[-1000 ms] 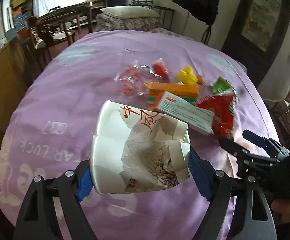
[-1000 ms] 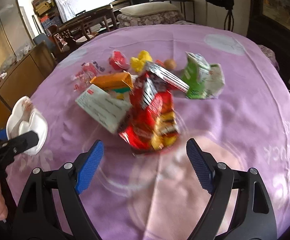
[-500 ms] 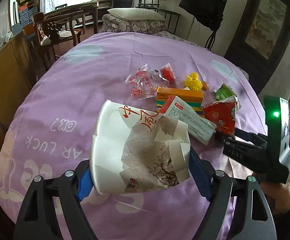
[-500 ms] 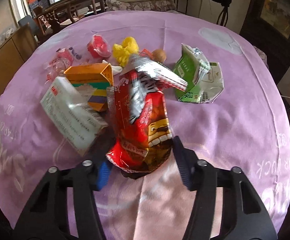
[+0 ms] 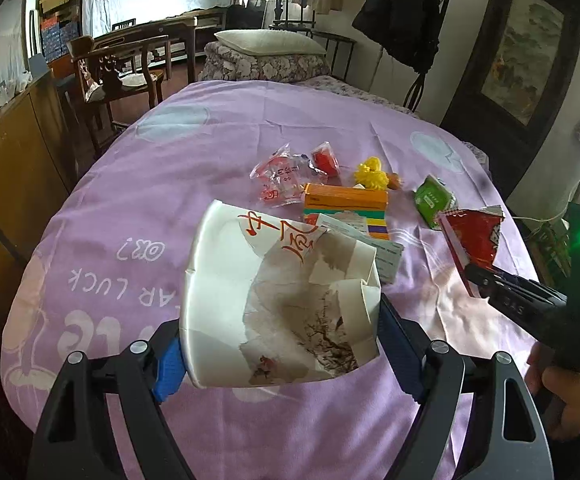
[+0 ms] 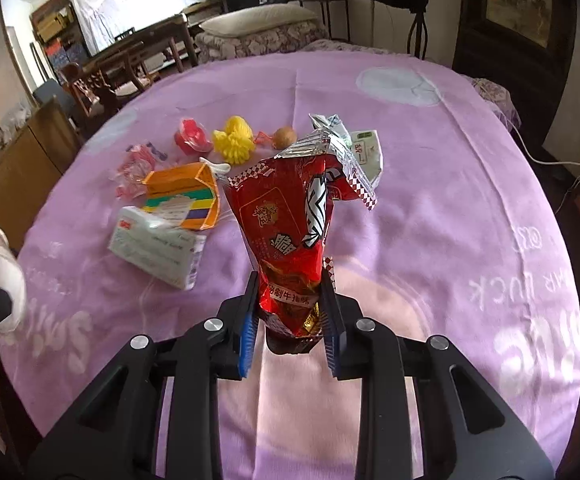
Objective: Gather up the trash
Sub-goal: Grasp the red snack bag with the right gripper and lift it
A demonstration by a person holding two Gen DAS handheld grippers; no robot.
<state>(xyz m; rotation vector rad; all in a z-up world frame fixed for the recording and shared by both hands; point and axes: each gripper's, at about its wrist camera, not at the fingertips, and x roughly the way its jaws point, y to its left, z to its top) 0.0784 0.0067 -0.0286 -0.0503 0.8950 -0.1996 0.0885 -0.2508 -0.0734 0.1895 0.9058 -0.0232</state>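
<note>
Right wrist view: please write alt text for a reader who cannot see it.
The right gripper pinches a red snack bag upright above a purple tablecloth. Behind it lie an orange box, a white tissue pack and a yellow toy.

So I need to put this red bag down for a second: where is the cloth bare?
Bare: the purple cloth right of the green packet, and the near strip below the white tissue pack. Crowded: the middle, around the orange box and yellow toy.

Red snack bag [image 6: 293,236] upright, crushed paper bowl [image 5: 278,304] tilted
</note>
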